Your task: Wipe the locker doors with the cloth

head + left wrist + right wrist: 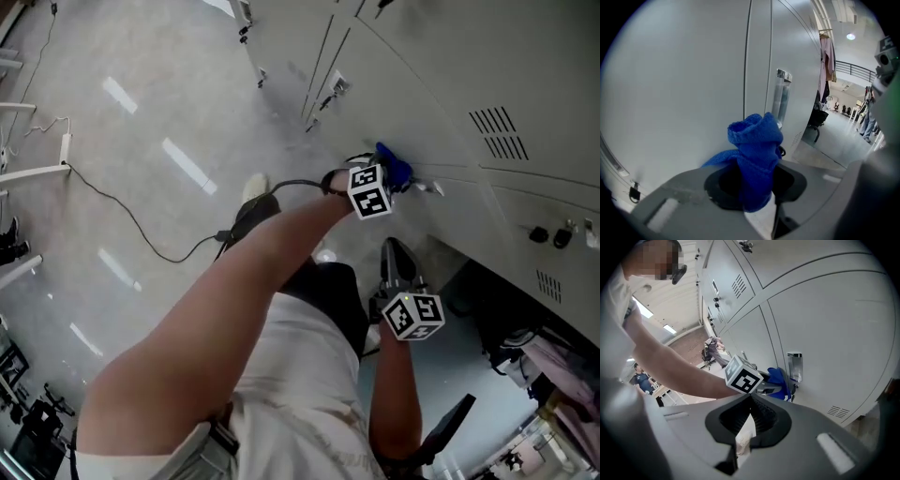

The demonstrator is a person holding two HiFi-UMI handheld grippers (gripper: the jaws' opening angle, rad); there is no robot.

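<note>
At locker door point(684, 93) | blue cloth point(757, 150) bunched, upright | left claw point(756, 187) clamping it

The cloth point(757, 154) was bright blue, plain and without pattern. The locker doors point(422, 84) were pale grey, with dark vent slits point(497, 131). The left gripper point(754, 185) and the right gripper point(750, 420) both had grey bodies and black jaws. Each carried a white cube printed with black square markers point(368, 190). The floor point(141, 122) was light grey with white streaks of reflected light, and a black cable point(122, 211) crossed it. A pinkish garment point(827, 51) hung farther along the lockers.
</note>
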